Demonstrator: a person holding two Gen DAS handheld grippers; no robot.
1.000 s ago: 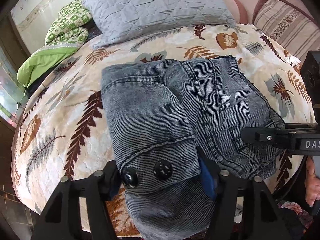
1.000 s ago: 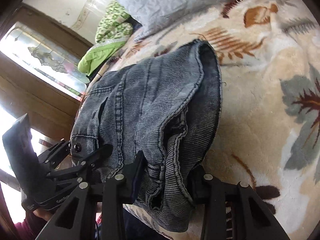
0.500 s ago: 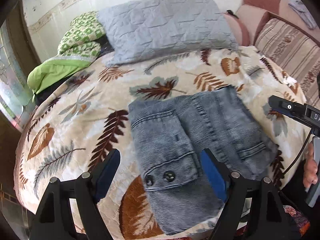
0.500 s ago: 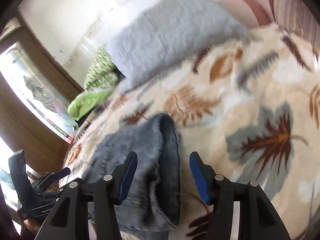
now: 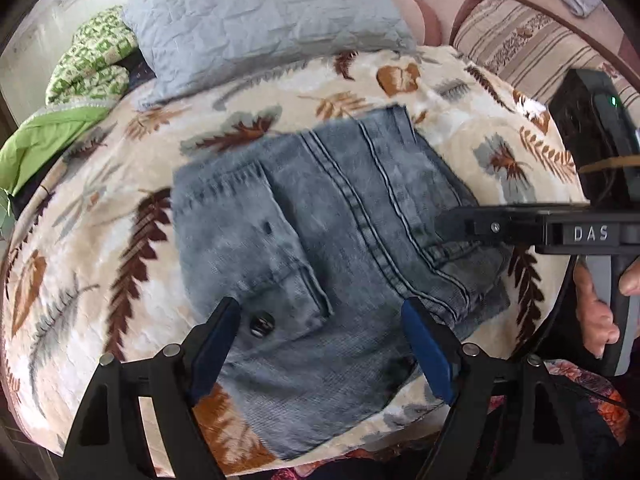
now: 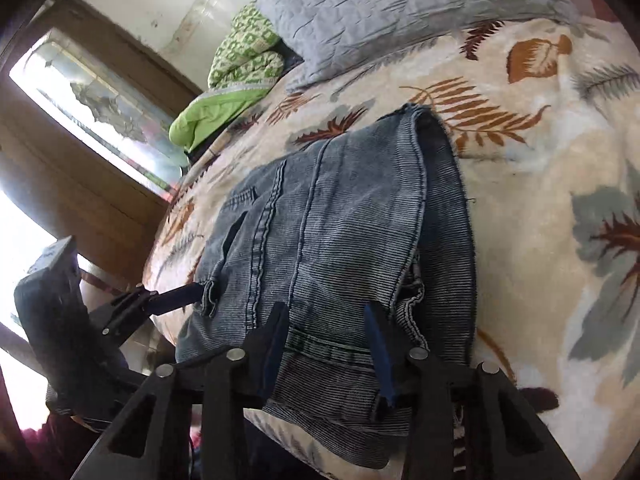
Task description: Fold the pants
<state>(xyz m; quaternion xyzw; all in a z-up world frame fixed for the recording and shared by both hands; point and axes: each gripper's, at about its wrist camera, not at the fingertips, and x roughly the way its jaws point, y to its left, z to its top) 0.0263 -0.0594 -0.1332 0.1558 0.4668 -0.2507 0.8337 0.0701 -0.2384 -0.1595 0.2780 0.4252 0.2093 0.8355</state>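
Note:
The grey-blue denim pants [image 5: 340, 240] lie folded in a compact stack on the leaf-print blanket [image 5: 100, 272], near its front edge. They also show in the right wrist view [image 6: 340, 248]. My left gripper [image 5: 320, 344] is open, its blue-padded fingers spread over the near end of the stack by the dark buttons [image 5: 261, 325]. My right gripper [image 6: 326, 344] is open, its fingers straddling the pants' near hem edge. The right gripper also shows from the side in the left wrist view [image 5: 452, 226], at the right edge of the pants.
A grey quilted pillow [image 5: 264, 20] lies at the back of the bed. A green patterned quilt [image 5: 80, 80] sits at the back left. Striped cushions [image 5: 532, 48] stand at the right. A window [image 6: 92, 104] and wooden frame lie to the left.
Both grippers came back down close to the folded pants after lifting away half a second ago. The pants stay folded on the blanket, released from the earlier grip.

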